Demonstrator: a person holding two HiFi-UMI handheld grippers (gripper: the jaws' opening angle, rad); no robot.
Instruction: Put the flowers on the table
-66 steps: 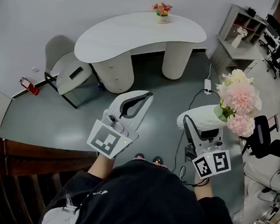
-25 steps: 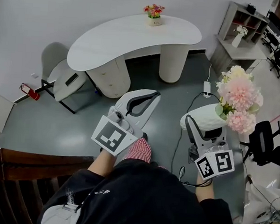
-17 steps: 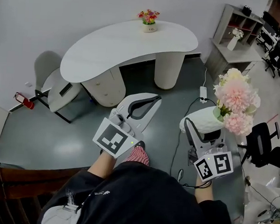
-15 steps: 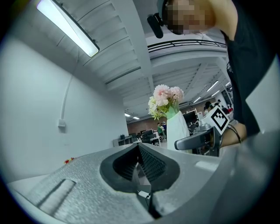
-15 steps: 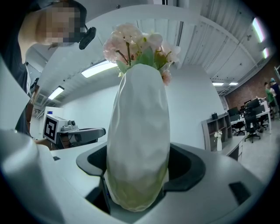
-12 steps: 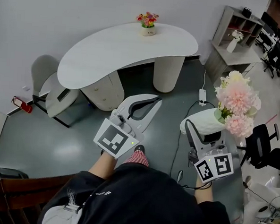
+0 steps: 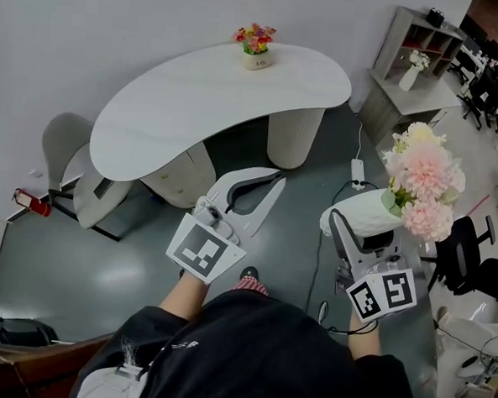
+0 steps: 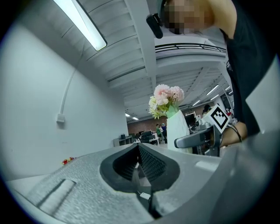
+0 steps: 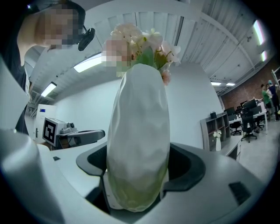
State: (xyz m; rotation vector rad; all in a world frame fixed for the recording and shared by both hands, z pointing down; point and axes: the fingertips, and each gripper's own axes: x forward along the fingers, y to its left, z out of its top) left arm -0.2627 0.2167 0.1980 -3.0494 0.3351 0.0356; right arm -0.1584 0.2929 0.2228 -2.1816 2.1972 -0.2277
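Change: bench [image 7: 196, 98] lies lower and nearer in the head view than 2.6 s ago; chair [image 7: 70, 170] has slid toward the left edge; both claws keep their pose.
Left claw [image 7: 271, 180]: jaws pressed together, nothing between them.
Right claw [image 7: 355, 230]: clamped on the white vase [image 7: 362, 213] of pink and cream flowers [image 7: 423, 179], in the air, well apart from the bench.
Bench: white, kidney-shaped; small flower pot [image 7: 257, 45] at its far edge.
Room: grey floor [image 7: 102, 261], shelf unit [image 7: 413, 57] far right, power strip [image 7: 357, 171] on the floor.

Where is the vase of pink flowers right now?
The vase is at the head view's right, clamped in the right gripper, over the floor, short of the white table.
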